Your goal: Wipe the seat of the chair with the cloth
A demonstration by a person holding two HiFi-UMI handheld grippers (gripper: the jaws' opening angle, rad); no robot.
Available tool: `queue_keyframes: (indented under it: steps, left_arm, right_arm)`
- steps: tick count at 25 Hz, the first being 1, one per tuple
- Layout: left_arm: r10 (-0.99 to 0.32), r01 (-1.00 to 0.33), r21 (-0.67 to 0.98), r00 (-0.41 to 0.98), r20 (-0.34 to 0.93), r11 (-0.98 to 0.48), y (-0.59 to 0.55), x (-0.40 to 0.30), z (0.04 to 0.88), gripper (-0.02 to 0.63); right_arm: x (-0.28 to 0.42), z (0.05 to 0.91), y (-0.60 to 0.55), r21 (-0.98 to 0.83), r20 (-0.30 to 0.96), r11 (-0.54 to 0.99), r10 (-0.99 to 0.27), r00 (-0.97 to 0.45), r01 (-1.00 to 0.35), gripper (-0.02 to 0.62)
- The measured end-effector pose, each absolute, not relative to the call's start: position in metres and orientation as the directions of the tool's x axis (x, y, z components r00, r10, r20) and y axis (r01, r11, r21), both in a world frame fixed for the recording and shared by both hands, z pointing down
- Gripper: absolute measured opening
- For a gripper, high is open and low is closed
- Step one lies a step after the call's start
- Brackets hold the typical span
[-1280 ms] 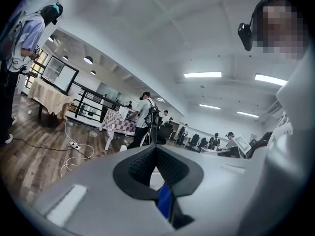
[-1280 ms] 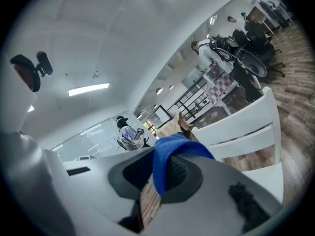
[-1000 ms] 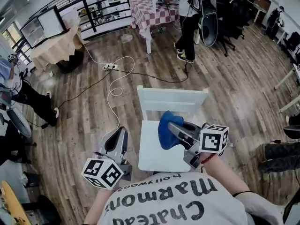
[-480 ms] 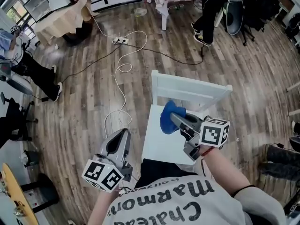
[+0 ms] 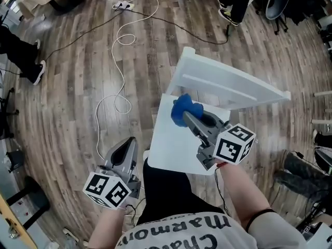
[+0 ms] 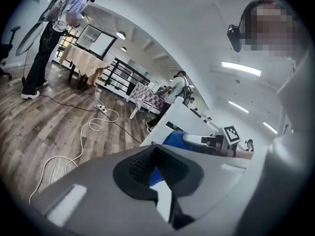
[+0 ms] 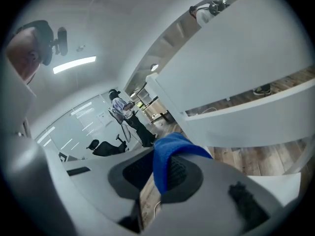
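A white chair stands on the wood floor, with its seat below me and its backrest on the far side. My right gripper is over the back left part of the seat, shut on a bunched blue cloth. Whether the cloth touches the seat I cannot tell. In the right gripper view the cloth hangs out between the jaws of the right gripper, facing the backrest. My left gripper hangs left of the seat, shut and holding nothing. In the left gripper view its tips frame the cloth.
A white cable loops over the floor to a power strip at the far left. Someone's shoes stand beyond the backrest, and another person's leg is at the left edge. My own dark trouser leg meets the seat's front edge.
The head view has tipped down and closed in on the chair. My right gripper keeps the cloth and has gone to the seat's back left. The left gripper has stayed beside the seat.
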State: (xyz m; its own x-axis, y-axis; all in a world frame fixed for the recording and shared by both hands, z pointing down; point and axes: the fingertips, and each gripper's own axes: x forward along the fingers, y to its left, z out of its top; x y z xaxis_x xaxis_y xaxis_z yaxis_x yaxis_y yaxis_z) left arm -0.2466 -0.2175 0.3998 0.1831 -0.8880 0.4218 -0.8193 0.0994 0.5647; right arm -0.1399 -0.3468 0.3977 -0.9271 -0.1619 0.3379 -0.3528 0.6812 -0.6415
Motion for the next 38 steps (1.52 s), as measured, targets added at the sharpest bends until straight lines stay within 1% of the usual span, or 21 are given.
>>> queue_keyframes:
  steps: [3, 10, 14, 18, 21, 24, 29, 33, 38]
  left_arm:
    - [-0.876, -0.807, 0.585, 0.217, 0.431, 0.088, -0.224, -0.241, 0.428, 0.006]
    - [-0.851, -0.775, 0.632, 0.324, 0.413, 0.012, -0.24, -0.235, 0.49, 0.006]
    - [-0.841, -0.754, 0.657, 0.373, 0.393, -0.027, -0.248, -0.222, 0.525, 0.006]
    - [-0.843, -0.736, 0.677, 0.379, 0.38, -0.026, -0.254, -0.211, 0.551, 0.006]
    - [-0.847, -0.732, 0.681, 0.368, 0.384, -0.01, -0.251, -0.206, 0.563, 0.006]
    - [-0.834, -0.724, 0.69, 0.368, 0.411, 0.021, -0.246, -0.206, 0.579, 0.006]
    - [-0.808, -0.72, 0.692, 0.384, 0.446, 0.039, -0.24, -0.205, 0.596, 0.006]
    - [-0.817, -0.725, 0.687, 0.362, 0.45, 0.057, -0.243, -0.207, 0.597, 0.006]
    - [-0.814, -0.732, 0.681, 0.371, 0.448, 0.042, -0.252, -0.204, 0.598, 0.006]
  right_arm:
    - [-0.15, 0.416, -0.351, -0.612, 0.334, 0.711, -0.164, -0.928, -0.346, 0.041]
    - [-0.168, 0.508, -0.346, -0.566, 0.41, 0.72, -0.177, -0.895, -0.402, 0.041]
    - [-0.17, 0.561, -0.339, -0.527, 0.494, 0.735, -0.144, -0.857, -0.427, 0.041]
    - [-0.174, 0.605, -0.336, -0.475, 0.601, 0.747, -0.111, -0.792, -0.465, 0.041]
    - [-0.179, 0.629, -0.335, -0.399, 0.655, 0.797, -0.1, -0.749, -0.454, 0.041]
    - [-0.186, 0.656, -0.335, -0.283, 0.713, 0.863, -0.103, -0.694, -0.418, 0.041]
    - [-0.198, 0.675, -0.324, -0.178, 0.777, 0.918, -0.091, -0.623, -0.355, 0.037]
    - [-0.196, 0.674, -0.322, -0.177, 0.783, 0.901, -0.114, -0.611, -0.396, 0.035]
    - [-0.192, 0.674, -0.323, -0.17, 0.781, 0.888, -0.143, -0.608, -0.427, 0.035]
